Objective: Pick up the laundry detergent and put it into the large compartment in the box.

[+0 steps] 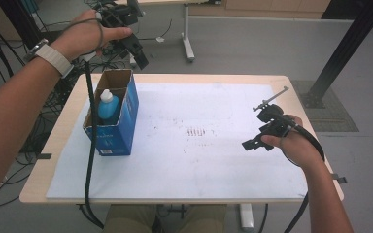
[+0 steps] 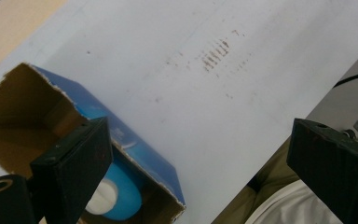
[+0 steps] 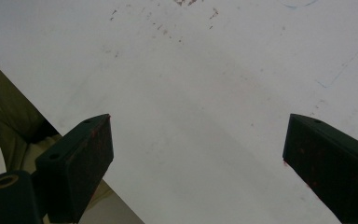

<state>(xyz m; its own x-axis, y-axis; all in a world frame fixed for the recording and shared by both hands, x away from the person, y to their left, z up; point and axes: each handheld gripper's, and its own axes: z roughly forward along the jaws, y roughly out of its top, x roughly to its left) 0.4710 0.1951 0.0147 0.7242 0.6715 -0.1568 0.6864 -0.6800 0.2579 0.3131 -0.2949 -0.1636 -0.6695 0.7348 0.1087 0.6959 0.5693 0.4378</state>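
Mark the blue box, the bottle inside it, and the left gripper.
blue box (image 1: 126,124): high view, on its blue side wall.
bottle (image 1: 108,108): high view, on its blue body.
left gripper (image 1: 135,48): high view, between its jaw tips.

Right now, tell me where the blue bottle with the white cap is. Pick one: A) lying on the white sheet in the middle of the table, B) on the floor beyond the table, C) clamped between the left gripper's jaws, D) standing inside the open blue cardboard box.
D: the blue bottle stands upright inside the open-topped blue cardboard box at the table's left side, while the left gripper is raised beyond the box with its jaws wide apart and empty.
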